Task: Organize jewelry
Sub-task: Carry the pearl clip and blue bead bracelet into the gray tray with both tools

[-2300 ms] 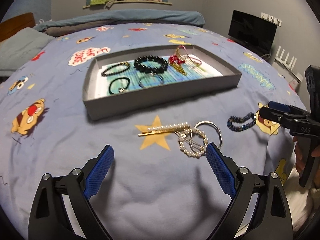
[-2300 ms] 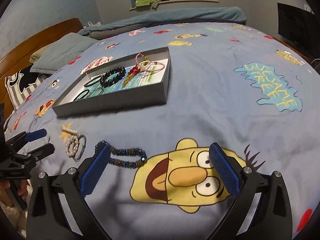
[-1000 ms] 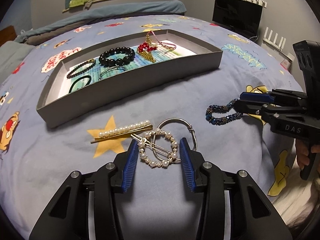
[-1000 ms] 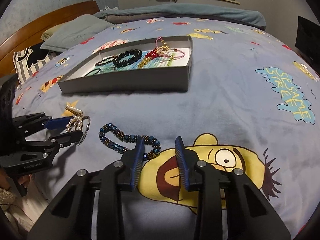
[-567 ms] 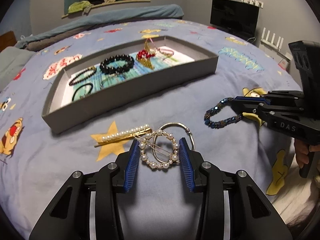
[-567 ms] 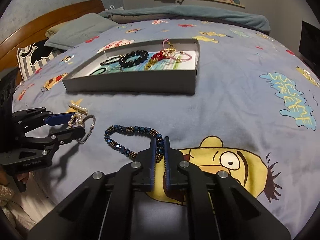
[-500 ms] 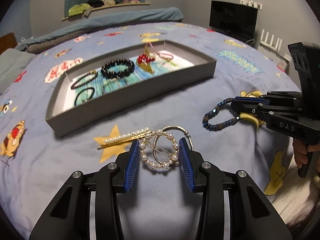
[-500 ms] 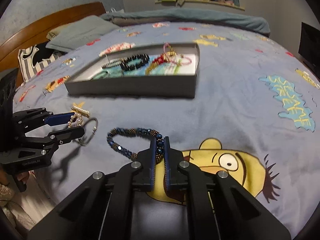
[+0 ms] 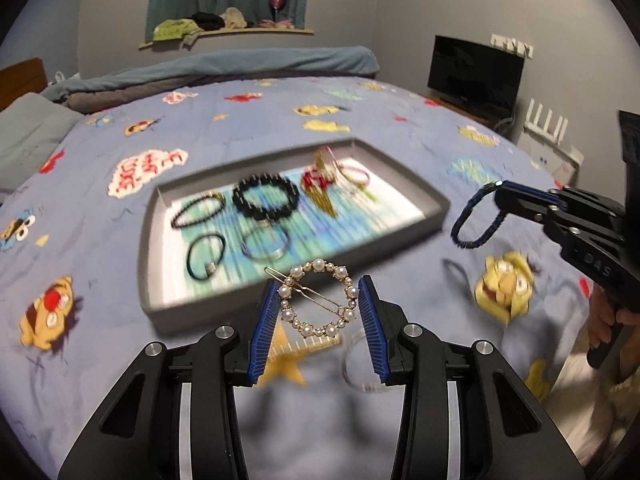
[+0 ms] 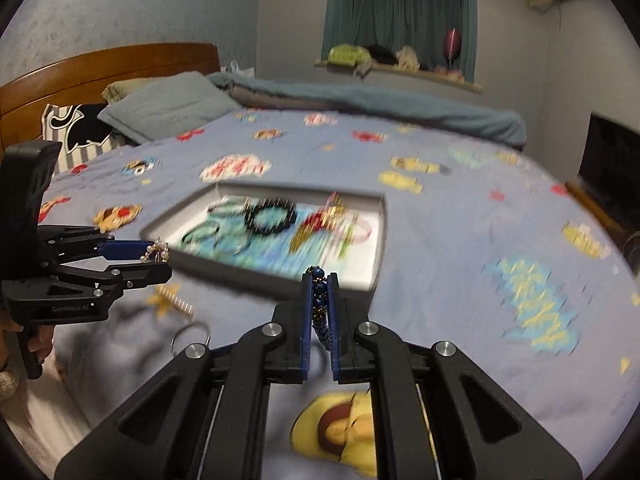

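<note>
- left gripper (image 9: 319,307) clamped on the pearl ring clip (image 9: 318,303), pads touching its rim on both sides; the clip is off the bedspread and faces the camera flat-on, its gold pin slanting across the circle
- right gripper (image 10: 320,312) clenched on the blue bead bracelet (image 10: 319,304); beads pinched edge-on between the pads, and in the left wrist view the loop (image 9: 478,216) dangles free off the tips
- landmark = grey tray (image 9: 434,200): it lies straight ahead of both tools, long axis running left-right as the left camera sees it
- left gripper sits just short of the tray's near wall, about mid-length; right gripper hangs off the tray's right end, near that corner
- my call: left one has the shorter run in, straight forward over the near wall; right must swing in toward the tray's right half
- free floor looks to be at the tray's near-right; the left half holds the black bead bracelet (image 9: 266,197) and thin bands
- pearl bar pin (image 9: 306,346) and metal ring (image 9: 362,368) lie on the bedspread (image 9: 400,124), on the near side of the tray under the left gripper, blurred
</note>
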`<action>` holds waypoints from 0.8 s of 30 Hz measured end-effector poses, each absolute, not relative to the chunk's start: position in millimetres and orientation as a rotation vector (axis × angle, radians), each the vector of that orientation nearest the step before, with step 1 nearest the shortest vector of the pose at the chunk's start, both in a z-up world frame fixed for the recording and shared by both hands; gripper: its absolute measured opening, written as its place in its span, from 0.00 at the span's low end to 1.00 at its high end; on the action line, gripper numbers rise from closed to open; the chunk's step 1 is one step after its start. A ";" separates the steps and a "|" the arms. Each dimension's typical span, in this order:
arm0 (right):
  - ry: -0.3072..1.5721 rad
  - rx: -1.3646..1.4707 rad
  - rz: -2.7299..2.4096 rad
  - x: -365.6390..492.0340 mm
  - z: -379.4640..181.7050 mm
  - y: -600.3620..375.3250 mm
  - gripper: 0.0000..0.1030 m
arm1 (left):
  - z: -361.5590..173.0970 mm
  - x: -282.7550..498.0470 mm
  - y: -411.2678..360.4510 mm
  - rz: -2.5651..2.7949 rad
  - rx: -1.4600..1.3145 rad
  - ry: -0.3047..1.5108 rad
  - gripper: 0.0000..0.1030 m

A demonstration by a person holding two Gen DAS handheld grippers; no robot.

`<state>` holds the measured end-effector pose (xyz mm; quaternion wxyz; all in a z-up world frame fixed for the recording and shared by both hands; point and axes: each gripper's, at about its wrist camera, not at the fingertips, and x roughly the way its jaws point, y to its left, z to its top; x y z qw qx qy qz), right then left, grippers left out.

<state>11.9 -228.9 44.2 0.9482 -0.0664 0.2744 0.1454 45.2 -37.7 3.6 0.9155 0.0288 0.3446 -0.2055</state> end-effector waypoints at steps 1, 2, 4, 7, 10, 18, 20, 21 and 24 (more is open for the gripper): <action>0.543 -0.139 0.289 14.9 50.2 -228.4 0.07 | 7.6 50.9 -37.3 -0.421 0.055 0.706 0.41; 0.533 -0.139 0.283 17.7 54.4 -228.2 0.07 | 9.7 54.6 -37.6 -0.419 0.056 0.702 0.41; 0.515 -0.131 0.271 27.2 63.8 -227.8 0.07 | 15.3 65.7 -40.2 -0.412 0.065 0.692 0.41; 0.486 -0.119 0.252 42.1 72.8 -223.4 0.07 | 19.5 83.4 -45.5 -0.416 0.056 0.700 0.41; 0.469 -0.106 0.230 59.5 70.7 -217.7 0.07 | 18.4 103.7 -55.3 -0.423 0.059 0.716 0.41; 0.525 -0.084 0.255 90.7 37.1 -213.3 0.07 | -4.0 128.6 -71.9 -0.441 0.090 0.755 0.41; 0.552 -0.080 0.278 95.1 28.0 -211.8 0.07 | -10.4 132.1 -73.1 -0.445 0.098 0.767 0.41; 0.562 -0.074 0.286 96.5 25.0 -211.5 0.07 | -14.8 135.1 -73.9 -0.457 0.092 0.784 0.41; 0.603 -0.052 0.299 104.5 12.9 -212.2 0.07 | -27.0 142.0 -77.9 -0.487 0.081 0.828 0.41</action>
